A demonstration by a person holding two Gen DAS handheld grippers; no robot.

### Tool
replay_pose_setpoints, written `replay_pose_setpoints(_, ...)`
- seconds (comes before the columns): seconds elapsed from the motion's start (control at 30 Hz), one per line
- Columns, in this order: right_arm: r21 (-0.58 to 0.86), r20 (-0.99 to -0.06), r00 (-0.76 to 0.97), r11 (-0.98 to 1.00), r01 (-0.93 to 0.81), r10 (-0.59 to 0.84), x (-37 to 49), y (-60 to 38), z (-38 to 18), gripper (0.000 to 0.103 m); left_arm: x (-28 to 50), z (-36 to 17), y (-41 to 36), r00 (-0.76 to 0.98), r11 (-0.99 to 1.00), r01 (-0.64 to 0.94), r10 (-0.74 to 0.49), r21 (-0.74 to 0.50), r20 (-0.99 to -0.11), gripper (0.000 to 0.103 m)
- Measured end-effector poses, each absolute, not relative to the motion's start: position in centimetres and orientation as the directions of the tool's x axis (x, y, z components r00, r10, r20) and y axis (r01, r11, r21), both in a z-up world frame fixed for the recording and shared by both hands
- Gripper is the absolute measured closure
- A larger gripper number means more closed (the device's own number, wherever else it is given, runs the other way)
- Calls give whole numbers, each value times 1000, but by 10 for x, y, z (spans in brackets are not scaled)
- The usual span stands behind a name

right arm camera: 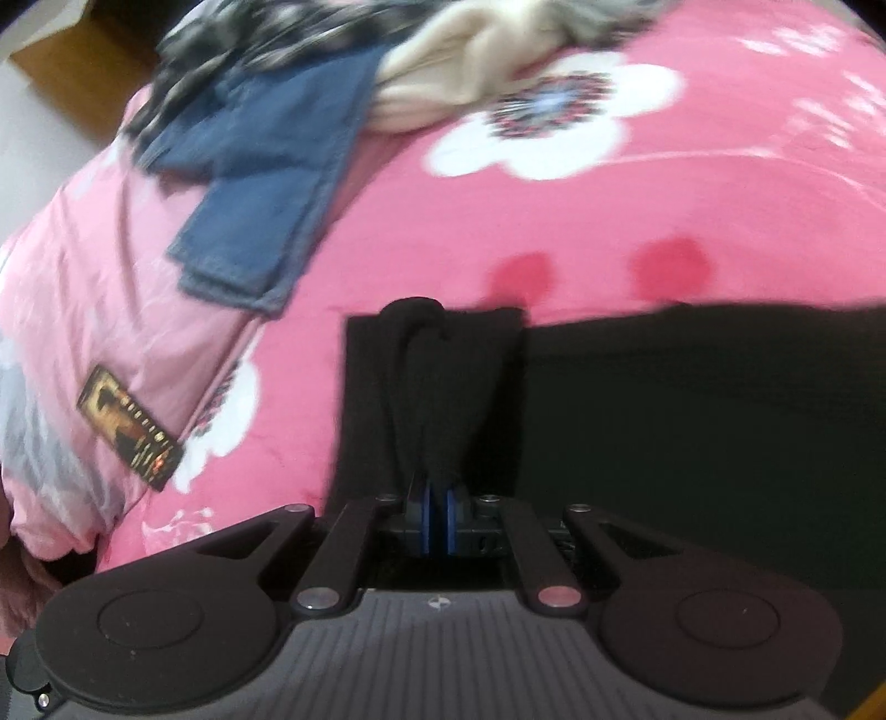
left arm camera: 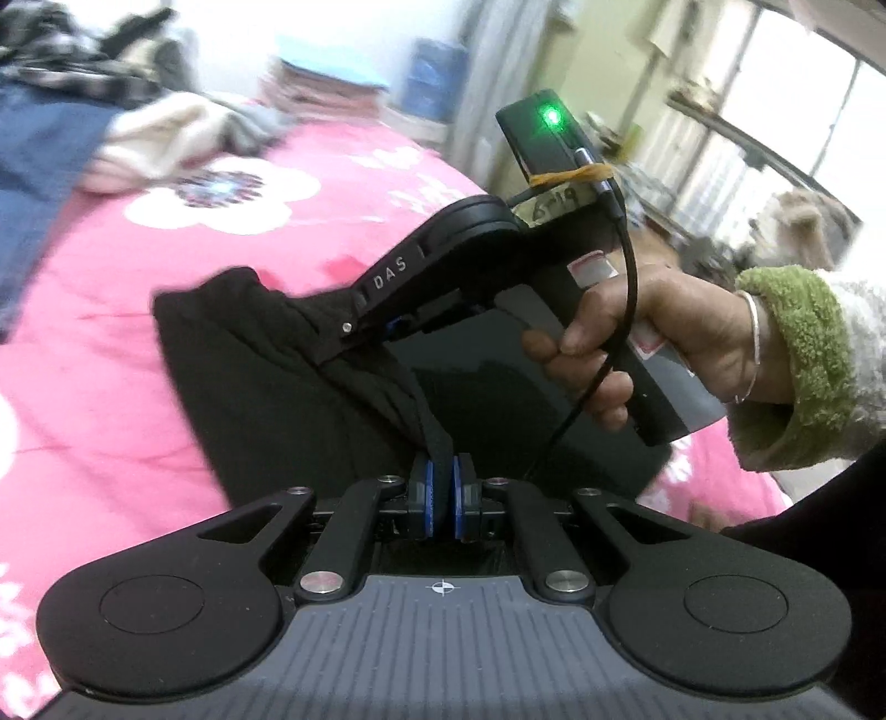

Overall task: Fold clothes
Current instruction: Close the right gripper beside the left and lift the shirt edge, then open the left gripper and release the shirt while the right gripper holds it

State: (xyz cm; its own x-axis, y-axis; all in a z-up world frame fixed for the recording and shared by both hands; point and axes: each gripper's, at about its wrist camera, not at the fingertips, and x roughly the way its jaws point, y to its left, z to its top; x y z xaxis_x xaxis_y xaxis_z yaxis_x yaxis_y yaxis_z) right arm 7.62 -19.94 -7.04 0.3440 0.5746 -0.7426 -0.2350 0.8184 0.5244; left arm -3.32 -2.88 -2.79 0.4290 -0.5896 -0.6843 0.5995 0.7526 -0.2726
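A black garment [left arm camera: 288,376] lies spread on the pink flowered bedcover [left arm camera: 111,310]. My left gripper [left arm camera: 441,487] is shut on a raised edge of this cloth, which runs up from between its blue pads. In the left wrist view the right gripper [left arm camera: 382,332], held by a hand in a green-cuffed sleeve [left arm camera: 797,360], pinches the same garment farther back. In the right wrist view my right gripper [right arm camera: 437,509] is shut on a bunched fold of the black garment [right arm camera: 692,421], which stretches away to the right.
Folded blue jeans [right arm camera: 266,183], a cream garment [right arm camera: 459,66] and a checked cloth [right arm camera: 266,33] lie at the far end of the bedcover [right arm camera: 637,221]. A pink padded jacket with a dark label [right arm camera: 133,437] hangs at the left edge. Stacked textiles [left arm camera: 326,83] and a window stand beyond.
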Motion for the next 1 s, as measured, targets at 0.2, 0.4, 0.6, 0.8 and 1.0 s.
replay_pose_setpoints(0.2, 553, -727, 402, 821, -138, 557, 68, -270, -85, 99, -22, -38, -86, 325, 663, 707, -612, -244, -721, 99)
replay_pose_setpoints(0.4, 557, -706, 460, 823, -109, 538, 60, -322, -85, 100, -13, -39, -132, 259, 588, 773, -635, -238, -728, 99)
replay_pose_setpoints(0.6, 557, -690, 502, 825, -93, 522, 58, -362, -83, 101, -6, -43, -165, 221, 547, 802, -646, -241, -731, 98)
replay_pose_setpoints(0.8, 567, -675, 523, 820, -85, 521, 53, -390, -85, 101, -8, -48, -185, 185, 519, 817, -648, -252, -739, 98)
replay_pose_setpoints(1.0, 577, -670, 538, 815, -55, 511, 47, -411, -92, 101, -9, -56, -200, 152, 497, 826, -650, -265, -744, 99)
